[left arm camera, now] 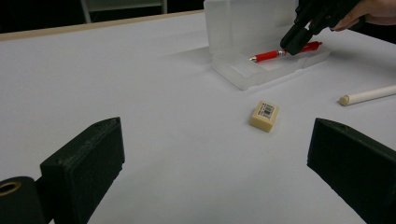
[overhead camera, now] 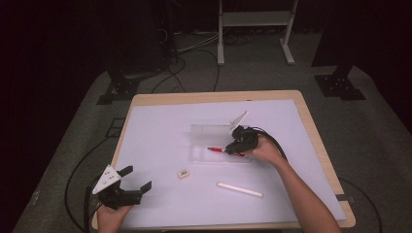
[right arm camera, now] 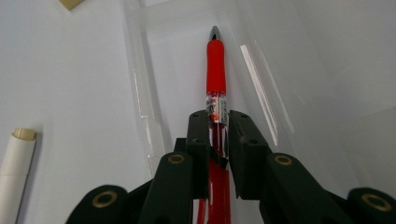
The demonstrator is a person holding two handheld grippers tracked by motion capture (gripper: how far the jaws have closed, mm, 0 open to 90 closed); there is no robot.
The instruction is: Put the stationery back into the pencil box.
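Putting red pen into clear box: right claw clamped on pen. Next, let go inside box. Left claw apart, far from box.

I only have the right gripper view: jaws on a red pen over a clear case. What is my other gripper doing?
Observer: The left gripper sits near the table's front left corner with its jaws wide open and nothing between them.
Operator: What loose items lie outside the case?
Observer: A small eraser lies on the white mat in front of the clear case, and a white stick lies to its right.
Operator: Is the case lid open?
Observer: Yes, the lid stands upright behind the tray, and the right gripper holds the red pen low over the tray.
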